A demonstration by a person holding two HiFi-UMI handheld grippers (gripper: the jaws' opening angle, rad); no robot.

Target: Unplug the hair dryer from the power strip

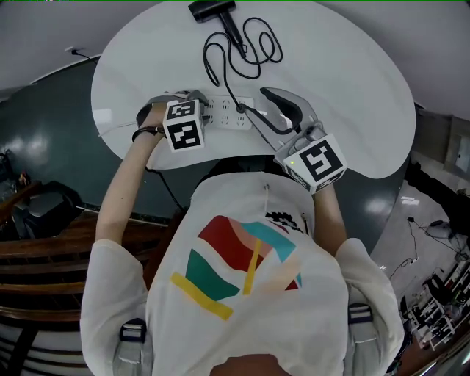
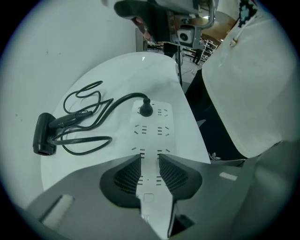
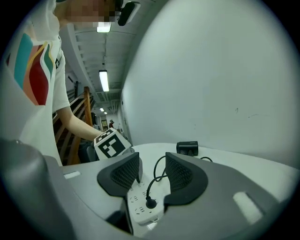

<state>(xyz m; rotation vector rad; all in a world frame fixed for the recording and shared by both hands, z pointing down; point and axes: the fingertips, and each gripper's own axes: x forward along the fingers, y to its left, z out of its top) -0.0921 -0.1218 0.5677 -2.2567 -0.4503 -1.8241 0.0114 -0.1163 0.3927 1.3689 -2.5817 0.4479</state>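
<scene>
A white power strip (image 1: 233, 114) lies near the front edge of the round white table (image 1: 352, 95). A black plug (image 1: 241, 109) sits in it. Its cord (image 1: 246, 55) loops back to the black hair dryer (image 1: 213, 9) at the far edge. My left gripper (image 1: 192, 101) points down over the strip's left end; in the left gripper view its jaws (image 2: 150, 171) stand open with the strip (image 2: 151, 129) showing through the gap and the plug (image 2: 145, 108) beyond. My right gripper (image 1: 257, 103) comes in from the right, open; in its own view the plug (image 3: 150, 203) and cord sit just ahead of the jaws (image 3: 152, 176), untouched.
The table's front edge runs just below the strip, close to the person's white shirt (image 1: 242, 279). A wooden stair rail (image 1: 44, 250) stands at the left and cables lie on the floor (image 1: 433, 242) at the right. Bare tabletop spreads to either side of the cord.
</scene>
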